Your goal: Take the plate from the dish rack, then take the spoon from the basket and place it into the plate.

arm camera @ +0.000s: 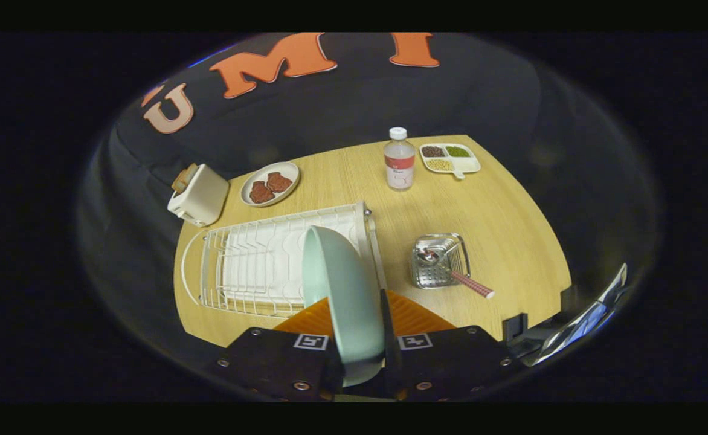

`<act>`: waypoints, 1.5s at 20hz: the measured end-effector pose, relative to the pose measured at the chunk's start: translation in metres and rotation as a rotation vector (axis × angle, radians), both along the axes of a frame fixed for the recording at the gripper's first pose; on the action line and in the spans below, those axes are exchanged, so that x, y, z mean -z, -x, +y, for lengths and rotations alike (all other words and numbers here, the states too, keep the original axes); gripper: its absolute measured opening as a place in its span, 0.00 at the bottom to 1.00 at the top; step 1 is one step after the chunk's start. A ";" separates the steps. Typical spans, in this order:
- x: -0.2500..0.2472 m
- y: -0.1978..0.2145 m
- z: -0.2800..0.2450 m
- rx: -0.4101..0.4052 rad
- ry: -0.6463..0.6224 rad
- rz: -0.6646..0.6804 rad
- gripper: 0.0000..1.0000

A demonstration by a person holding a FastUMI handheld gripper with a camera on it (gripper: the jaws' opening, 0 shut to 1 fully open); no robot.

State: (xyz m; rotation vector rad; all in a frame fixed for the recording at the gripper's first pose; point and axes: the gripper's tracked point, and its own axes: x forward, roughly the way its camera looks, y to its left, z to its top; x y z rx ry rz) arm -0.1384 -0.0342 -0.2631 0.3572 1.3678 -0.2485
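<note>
Plate point(342, 302) on edge, clamped between the jaws, above dish rack point(257, 266).

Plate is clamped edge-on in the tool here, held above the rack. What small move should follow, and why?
Probably carry the pale green plate sideways, clear of the white wire dish rack, and lay it flat on bare wooden table. The tool grips its rim on edge, and the spoon lies in the small metal basket, needing a landing spot.
</note>
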 end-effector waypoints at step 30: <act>0.086 0.136 0.088 0.230 -0.411 -0.023 0.27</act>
